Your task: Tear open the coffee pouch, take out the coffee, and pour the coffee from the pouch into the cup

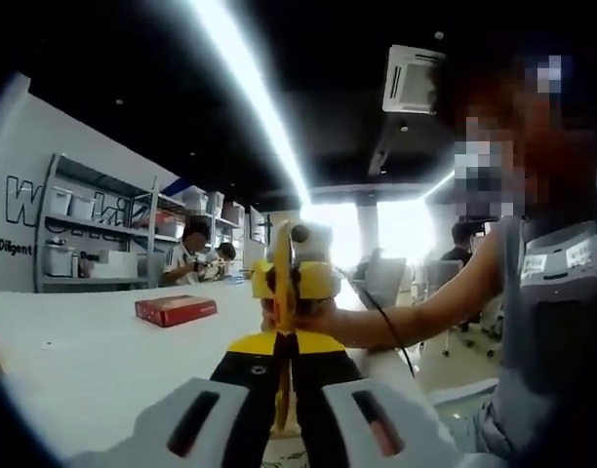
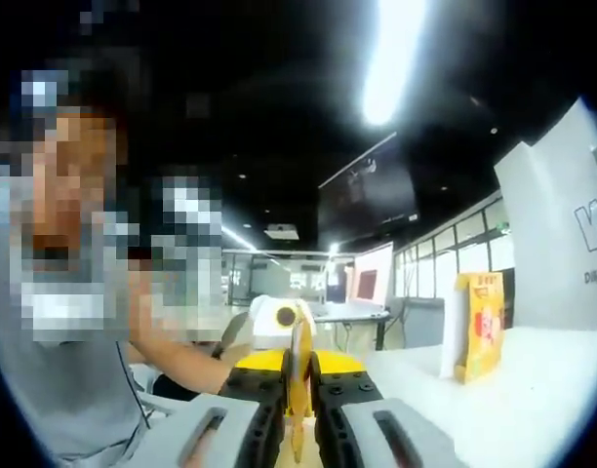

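Note:
The coffee pouch (image 1: 282, 263) is a thin yellow sachet seen edge-on, held upright in the air between both grippers. My left gripper (image 1: 282, 353) is shut on its near edge. Facing it from the far side, my right gripper (image 1: 300, 281) grips the same pouch, with a person's hand around it. In the right gripper view the pouch (image 2: 298, 375) again stands edge-on between the jaws of my right gripper (image 2: 298, 390), which is shut on it. My left gripper (image 2: 279, 320) sits just beyond, facing back.
A white table (image 1: 94, 361) spreads out on the left, with a red box (image 1: 176, 309) lying on it. A yellow carton (image 2: 482, 325) stands on the table (image 2: 533, 400). Shelves (image 1: 89, 234) line the far wall. The person (image 1: 552, 322) holding the grippers stands close.

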`<state>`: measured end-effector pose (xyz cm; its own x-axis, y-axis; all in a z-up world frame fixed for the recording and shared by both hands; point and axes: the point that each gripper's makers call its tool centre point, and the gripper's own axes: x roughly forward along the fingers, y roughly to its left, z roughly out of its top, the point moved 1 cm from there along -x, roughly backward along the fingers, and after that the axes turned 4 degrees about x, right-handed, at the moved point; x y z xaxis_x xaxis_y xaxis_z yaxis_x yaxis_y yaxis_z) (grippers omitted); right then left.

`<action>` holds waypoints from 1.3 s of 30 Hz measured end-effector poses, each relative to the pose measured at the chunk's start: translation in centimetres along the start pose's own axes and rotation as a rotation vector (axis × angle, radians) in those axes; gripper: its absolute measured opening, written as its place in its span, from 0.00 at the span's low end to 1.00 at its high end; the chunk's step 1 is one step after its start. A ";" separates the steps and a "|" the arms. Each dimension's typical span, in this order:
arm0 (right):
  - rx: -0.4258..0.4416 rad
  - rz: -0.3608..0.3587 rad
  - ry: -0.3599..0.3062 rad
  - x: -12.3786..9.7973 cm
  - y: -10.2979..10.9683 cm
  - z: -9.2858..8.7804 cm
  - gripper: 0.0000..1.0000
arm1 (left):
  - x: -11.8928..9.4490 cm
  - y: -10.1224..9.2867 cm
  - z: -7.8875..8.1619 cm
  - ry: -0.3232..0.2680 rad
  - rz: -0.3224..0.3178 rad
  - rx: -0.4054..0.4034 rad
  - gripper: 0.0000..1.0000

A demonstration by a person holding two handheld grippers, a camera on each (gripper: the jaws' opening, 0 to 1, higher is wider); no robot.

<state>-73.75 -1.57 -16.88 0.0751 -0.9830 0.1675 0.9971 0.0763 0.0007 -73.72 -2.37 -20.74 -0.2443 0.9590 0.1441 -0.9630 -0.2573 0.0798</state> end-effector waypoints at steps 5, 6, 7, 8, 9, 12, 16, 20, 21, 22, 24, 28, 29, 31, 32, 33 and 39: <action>0.000 -0.005 -0.021 -0.3 -0.1 0.6 0.10 | 0.2 -0.2 -0.2 0.007 -0.008 -0.006 0.15; 0.000 -0.004 -0.027 -0.4 -0.1 0.8 0.10 | 0.2 -0.2 -0.2 0.007 -0.009 -0.004 0.15; 0.001 -0.003 -0.029 -0.4 -0.1 0.8 0.10 | 0.2 -0.2 -0.2 0.009 -0.010 -0.007 0.15; 0.000 -0.003 -0.035 -0.4 -0.1 0.9 0.10 | 0.2 -0.2 -0.3 0.012 -0.009 -0.007 0.15; 0.000 -0.002 -0.038 -0.4 -0.1 1.0 0.10 | 0.2 -0.2 -0.3 0.015 -0.009 -0.007 0.15; -0.005 -0.001 -0.050 -0.5 0.0 1.3 0.10 | 0.3 -0.2 -0.6 0.029 -0.009 0.004 0.15; -0.010 0.015 -0.079 -0.8 0.3 2.0 0.10 | 0.3 -0.2 -0.7 0.037 -0.007 0.017 0.15; -0.017 0.012 -0.085 -0.8 0.4 2.1 0.10 | 0.2 -0.2 -0.7 0.035 -0.004 0.019 0.13; -0.017 0.011 -0.087 -0.8 0.3 2.2 0.10 | 0.2 -0.2 -0.7 0.037 -0.002 0.023 0.11; -0.017 0.009 -0.087 -0.8 0.3 2.2 0.10 | 0.2 -0.2 -0.8 0.038 -0.002 0.026 0.11; -0.017 0.008 -0.087 -0.9 0.2 2.1 0.10 | 0.2 -0.2 -0.8 0.039 0.001 0.037 0.10; -0.016 0.008 -0.086 -0.8 0.2 2.1 0.10 | 0.1 -0.2 -0.8 0.039 0.003 0.053 0.06; -0.015 0.009 -0.086 -0.8 0.2 2.1 0.10 | 0.1 -0.2 -0.8 0.041 0.002 0.052 0.06; -0.012 0.009 -0.086 -0.8 0.1 2.0 0.10 | 0.1 -0.2 -0.8 0.042 0.002 0.056 0.06; -0.011 0.009 -0.086 -0.8 0.1 2.0 0.10 | 0.1 -0.2 -0.8 0.043 0.002 0.053 0.06; -0.011 0.009 -0.085 -0.8 0.1 2.0 0.10 | 0.1 -0.2 -0.9 0.045 0.004 0.056 0.05; -0.014 0.008 -0.082 -0.8 0.1 2.0 0.10 | 0.0 -0.2 -0.9 0.052 0.014 0.066 0.04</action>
<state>-73.75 -0.47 -15.08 0.0818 -0.9653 0.2481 0.9966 0.0806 -0.0150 -73.65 -2.27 -21.62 -0.2646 0.9598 0.0940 -0.9503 -0.2761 0.1437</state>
